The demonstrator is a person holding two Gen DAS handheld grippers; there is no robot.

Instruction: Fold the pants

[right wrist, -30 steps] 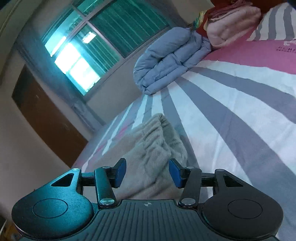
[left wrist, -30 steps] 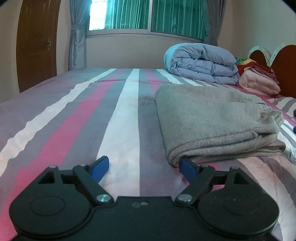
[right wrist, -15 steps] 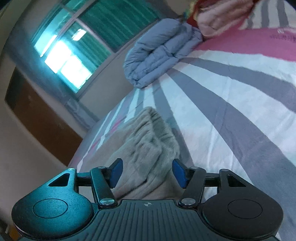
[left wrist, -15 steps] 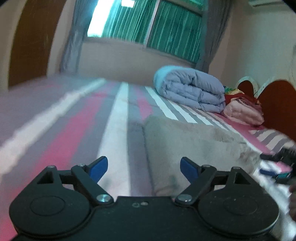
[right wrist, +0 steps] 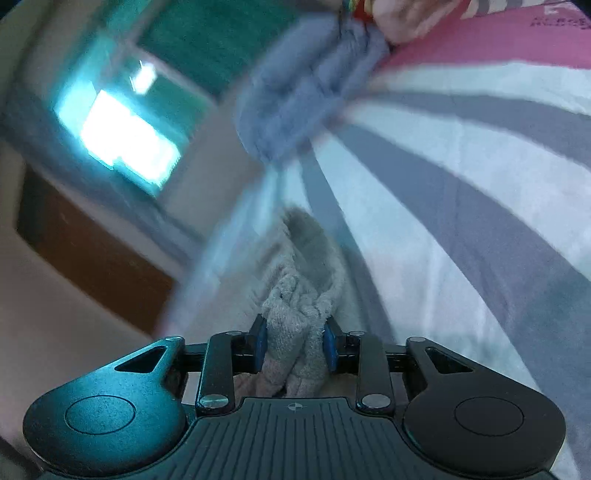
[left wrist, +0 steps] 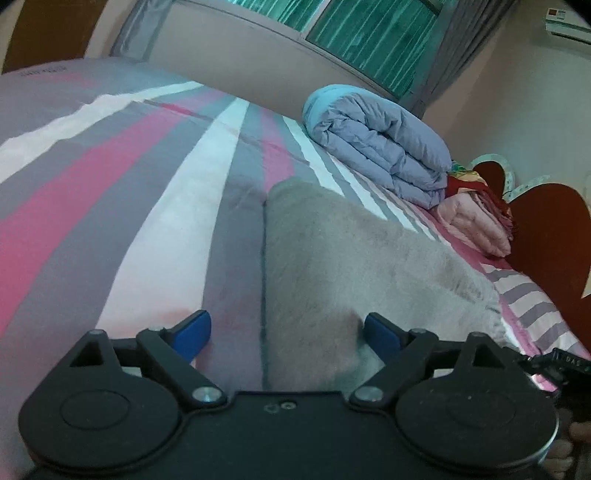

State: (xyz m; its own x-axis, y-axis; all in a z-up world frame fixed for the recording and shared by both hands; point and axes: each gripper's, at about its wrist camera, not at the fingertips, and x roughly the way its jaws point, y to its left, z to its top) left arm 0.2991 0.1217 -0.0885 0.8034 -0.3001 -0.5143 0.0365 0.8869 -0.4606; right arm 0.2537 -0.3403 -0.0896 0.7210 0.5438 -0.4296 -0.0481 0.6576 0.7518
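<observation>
The grey-beige fleece pants (left wrist: 351,258) lie folded on the striped bed. My left gripper (left wrist: 286,332) is open, with its jaws wide apart over the pants' near left edge; the right fingertip (left wrist: 380,334) touches the fabric. My right gripper (right wrist: 295,347) is shut on the bunched waistband end of the pants (right wrist: 299,317). The right wrist view is blurred by motion.
A folded blue-grey duvet (left wrist: 376,144) and a pink folded blanket (left wrist: 476,221) lie at the bed's far right by the red-brown headboard (left wrist: 550,236). The striped sheet (left wrist: 129,206) stretches to the left. A window with green curtains (left wrist: 369,33) is behind.
My right gripper closed on the waistband end of the pants. My left gripper moved forward and tilted over the pants' near edge, staying open.
</observation>
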